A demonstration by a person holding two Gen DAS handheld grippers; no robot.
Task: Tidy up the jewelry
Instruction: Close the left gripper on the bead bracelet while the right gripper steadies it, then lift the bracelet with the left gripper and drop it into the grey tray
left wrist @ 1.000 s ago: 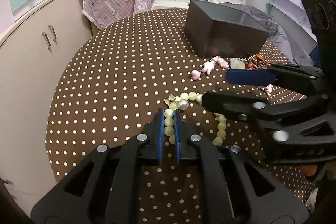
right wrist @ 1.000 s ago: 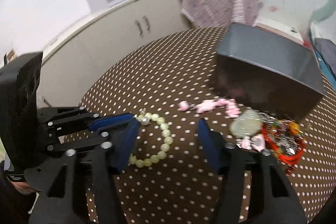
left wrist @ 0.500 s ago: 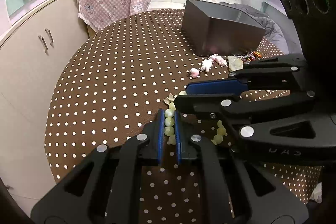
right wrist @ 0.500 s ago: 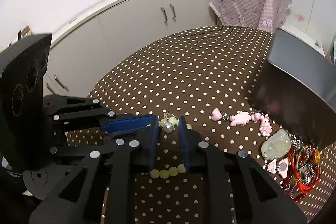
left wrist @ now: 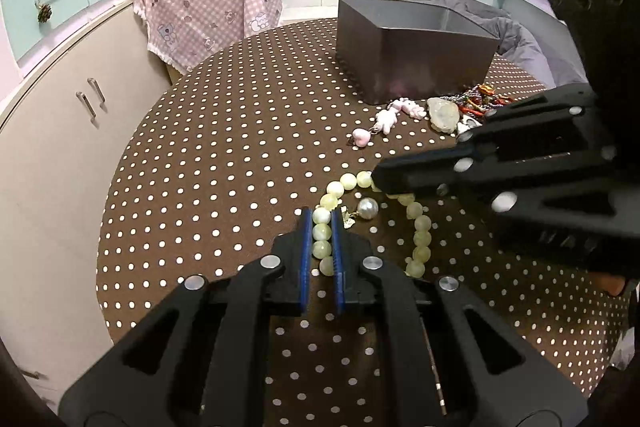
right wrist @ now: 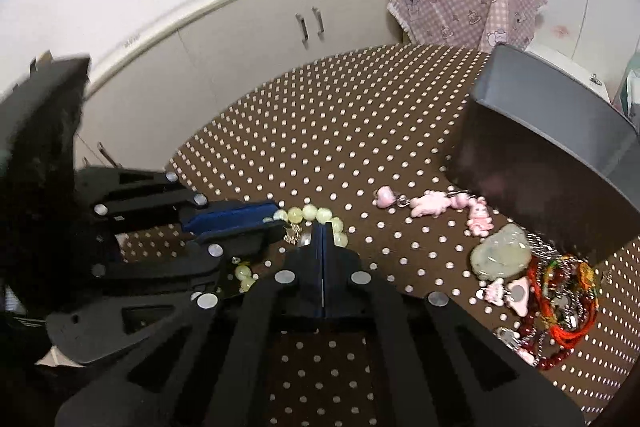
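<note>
A pale green bead bracelet with a silver pearl lies on the brown polka-dot table. My left gripper is shut on the bracelet's left side. My right gripper is shut, its tips at the bracelet's far side; whether it pinches beads or the pearl is hidden. In the left wrist view the right gripper comes in from the right, over the bracelet. A grey open box stands at the back.
A pink charm keychain, a pale jade pendant and a tangle of red cords and beads lie in front of the box. A pink checked cloth hangs beyond the table. Cabinets stand left.
My right gripper swung in from the right and closed its wide-open jaws over the bracelet. My left gripper stayed shut on the beads; the bracelet has shifted slightly.
</note>
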